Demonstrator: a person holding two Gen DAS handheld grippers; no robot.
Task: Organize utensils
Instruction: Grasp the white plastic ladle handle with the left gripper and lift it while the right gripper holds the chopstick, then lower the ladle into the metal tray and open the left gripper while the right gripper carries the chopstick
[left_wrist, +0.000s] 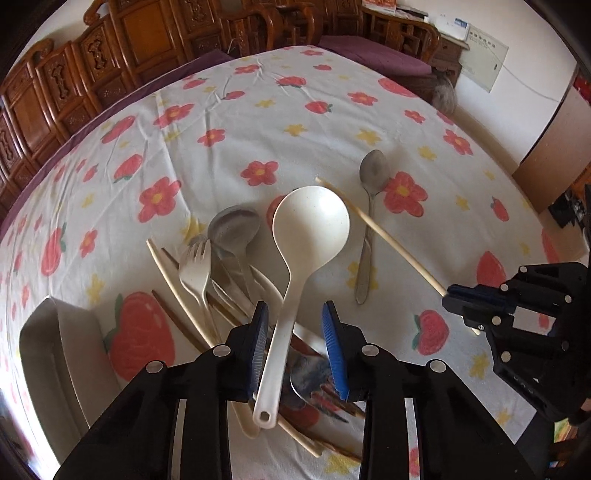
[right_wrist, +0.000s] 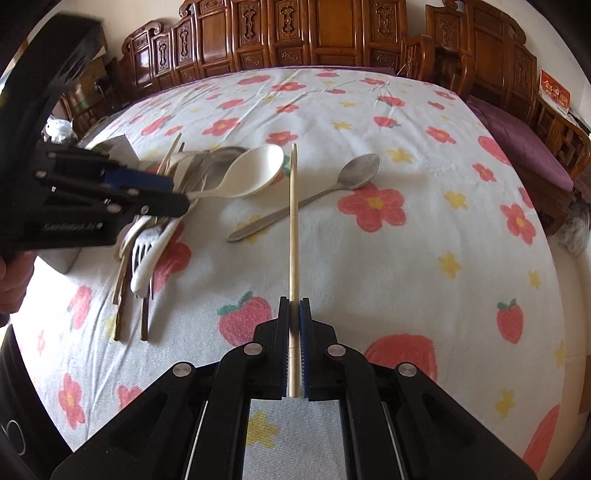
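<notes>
My right claw (right_wrist: 294, 306): clamped on chopstick (right_wrist: 293, 229), which points ahead.
My left claw (left_wrist: 294, 314): spread wide, white ladle (left_wrist: 310, 225) handle between pads.

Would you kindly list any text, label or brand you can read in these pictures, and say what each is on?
Embossed brand on the left gripper body: too blurred to read with confidence.
Rows of characters on the white wall panel: too small to read.
Gold characters on the red card: blurred, unreadable.
</notes>
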